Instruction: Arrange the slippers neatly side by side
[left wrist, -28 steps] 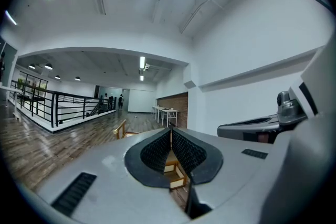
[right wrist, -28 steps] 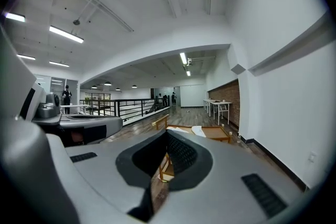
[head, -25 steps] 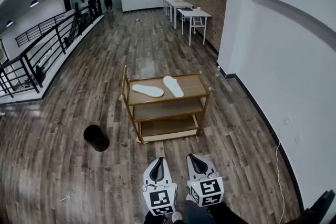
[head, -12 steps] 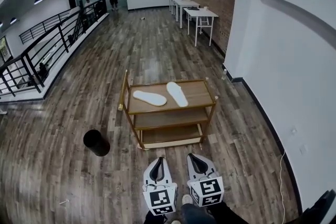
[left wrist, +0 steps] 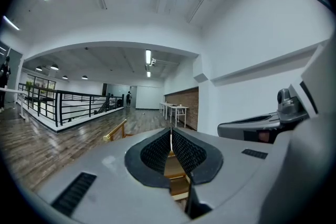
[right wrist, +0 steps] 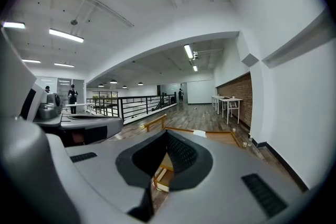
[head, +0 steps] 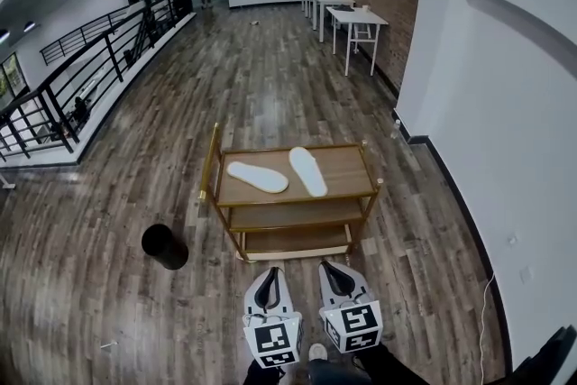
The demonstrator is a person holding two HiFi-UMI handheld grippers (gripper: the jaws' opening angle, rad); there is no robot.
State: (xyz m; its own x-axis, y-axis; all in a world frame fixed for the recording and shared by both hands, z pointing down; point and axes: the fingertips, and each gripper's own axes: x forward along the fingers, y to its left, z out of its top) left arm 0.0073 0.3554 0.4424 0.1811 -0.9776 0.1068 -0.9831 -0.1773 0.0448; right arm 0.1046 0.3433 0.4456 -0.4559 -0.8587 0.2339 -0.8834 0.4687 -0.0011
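Two slippers: the left slipper (head: 257, 177) and the right slipper (head: 307, 170), both white, are laid flat on the top shelf of a wooden trolley (head: 350, 165).
Layout: the pair is set apart and at an angle, the left one lying more crosswise, the right one running more front to back; they are not parallel.
Progress: nothing of the arranging is judged done; both slippers are untouched, and turning and bringing them together side by side is all left.
Left gripper (head: 269, 286): it is held low, just short of the trolley's front and pointed about level toward it; its jaws are drawn together to a hairline slit, with nothing between them.
Right gripper (head: 338, 279): it is carried just beside the left one, aimed the same way; its jaws are fully closed and empty.
Surroundings: a black bin (head: 165, 246) is stood on the wooden floor (head: 108, 194), left of the trolley.
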